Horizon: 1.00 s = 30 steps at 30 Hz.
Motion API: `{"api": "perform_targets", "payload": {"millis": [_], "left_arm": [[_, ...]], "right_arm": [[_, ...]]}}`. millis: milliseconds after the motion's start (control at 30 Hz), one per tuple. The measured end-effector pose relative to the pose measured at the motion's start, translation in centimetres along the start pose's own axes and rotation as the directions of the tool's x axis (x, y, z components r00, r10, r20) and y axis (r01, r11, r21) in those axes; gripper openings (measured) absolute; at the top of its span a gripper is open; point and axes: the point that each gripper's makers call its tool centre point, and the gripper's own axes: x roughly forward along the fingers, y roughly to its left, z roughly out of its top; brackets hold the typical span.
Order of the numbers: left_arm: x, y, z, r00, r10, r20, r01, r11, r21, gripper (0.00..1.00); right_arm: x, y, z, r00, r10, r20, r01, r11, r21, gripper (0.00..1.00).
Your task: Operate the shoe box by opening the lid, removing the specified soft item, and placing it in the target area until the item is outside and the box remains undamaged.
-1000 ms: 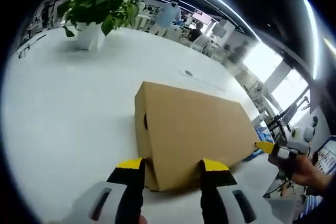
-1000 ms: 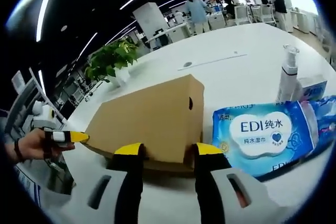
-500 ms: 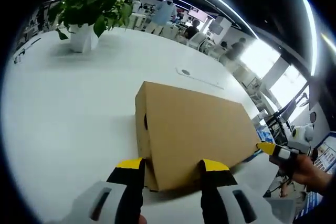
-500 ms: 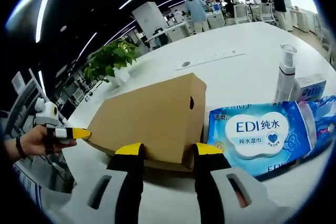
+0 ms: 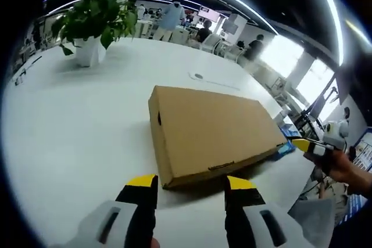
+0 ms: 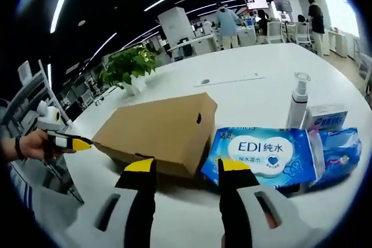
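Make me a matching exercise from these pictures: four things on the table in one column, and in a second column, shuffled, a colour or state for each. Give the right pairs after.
Things:
1. shoe box
2. wet wipes pack
3. pump bottle
4. potted plant

Descriptions:
A. green leaves in a white pot
B. brown cardboard, lid shut
C. blue, lying flat beside the box
D. white, standing upright behind the blue pack

Pairs: 1-B, 2-C, 3-D, 4-A
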Motion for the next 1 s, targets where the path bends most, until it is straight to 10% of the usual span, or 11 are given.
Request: {"api": "perform_targets", "payload": {"millis": [400,767,1000], "left_arm": [[-0.6,-3.9,-1.5,1.0,-0.002,0.01,0.001,0.995,0.095,0.52],[2.0,-10.7,-0.6,0.999,-0.038,0.038,0.03,0.981,0.191,0.56],[2.6,-11.6,-1.3,0.999,-0.034,0.038,0.027,0.985,0.172,0.56]], "right_arm": [[-6.4,-4.3,-1.2,0.993,-0.112,0.033,0.111,0.993,0.031,0.53],[-8.5,-6.0,-1.8,0.994,-0.105,0.039,0.105,0.994,-0.003,0.56],[-9.4,-7.1,-2.3,0.994,-0.103,0.046,0.102,0.995,0.016,0.56]]}}
